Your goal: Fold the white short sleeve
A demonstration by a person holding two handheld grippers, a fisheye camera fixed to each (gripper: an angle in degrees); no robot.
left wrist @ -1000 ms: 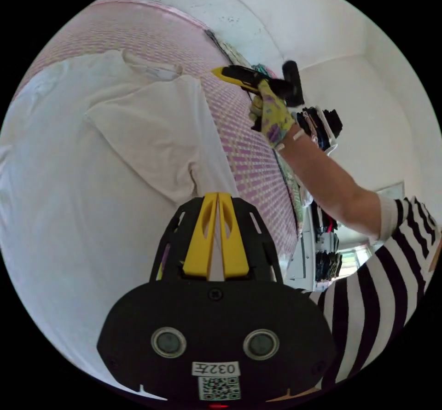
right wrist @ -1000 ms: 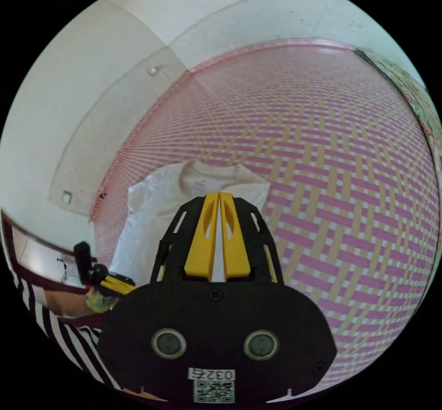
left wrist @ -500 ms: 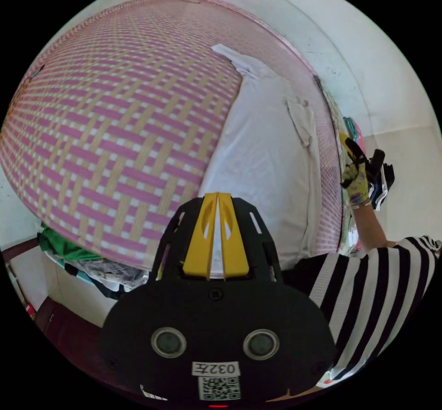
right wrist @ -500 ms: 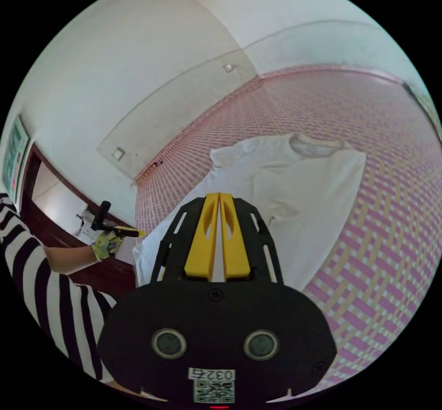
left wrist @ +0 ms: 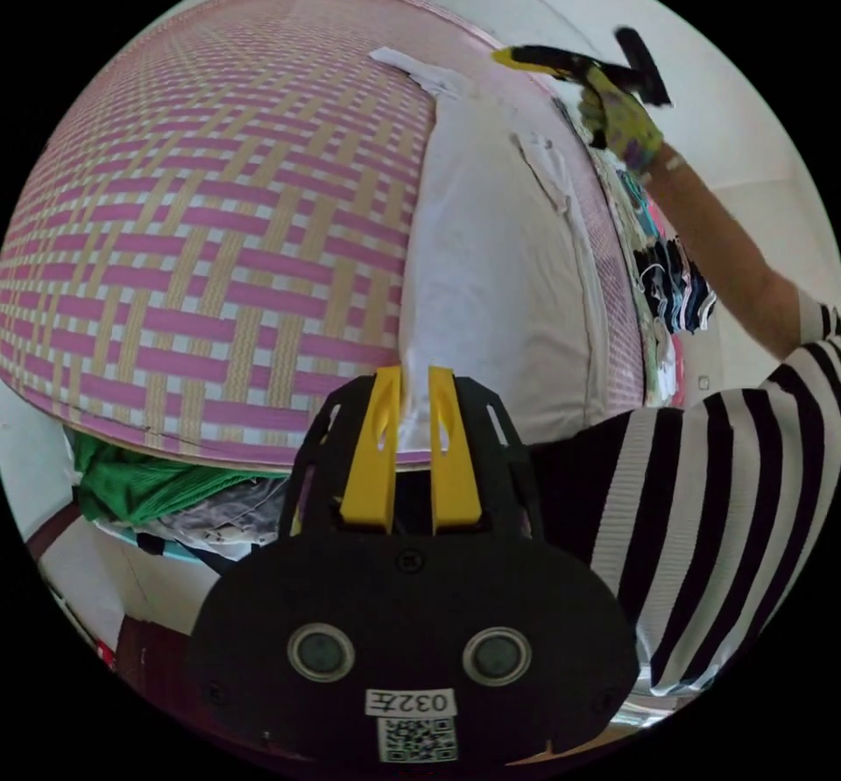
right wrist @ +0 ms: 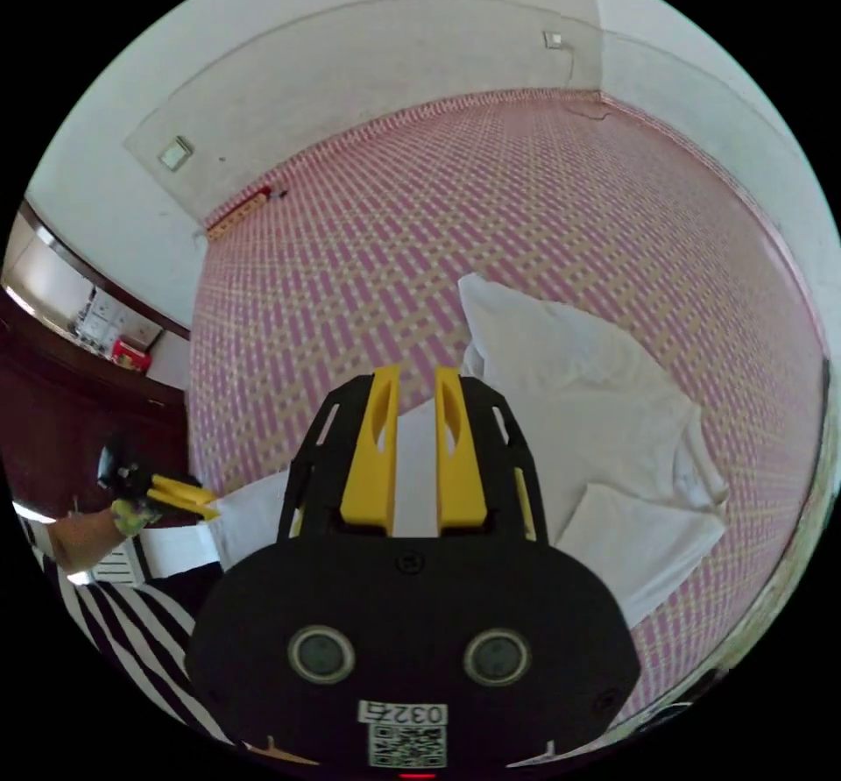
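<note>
The white short-sleeve shirt (left wrist: 499, 273) lies flat on a pink and tan woven mat (left wrist: 219, 229), with one sleeve folded in over the body (right wrist: 639, 544). My left gripper (left wrist: 409, 371) is open, its tips at the shirt's near hem. In the right gripper view that left gripper (right wrist: 180, 496) points at the hem's corner, held by a gloved hand. My right gripper (right wrist: 416, 369) is open above the shirt (right wrist: 596, 413), with nothing between its jaws. In the left gripper view it (left wrist: 526, 56) hovers over the shirt's far end, near the collar.
A green cloth (left wrist: 131, 483) and other clothes lie below the mat's near edge. Stacked clothes (left wrist: 674, 281) sit beyond the mat's right side. The person's striped sleeve (left wrist: 727, 500) is close by. Dark wooden furniture (right wrist: 53, 395) and white walls border the mat.
Both grippers' jaws, shut before, now stand apart. The right hand has risen toward the shirt's far end. Both cameras have swung, and the left one now sits at the hem.
</note>
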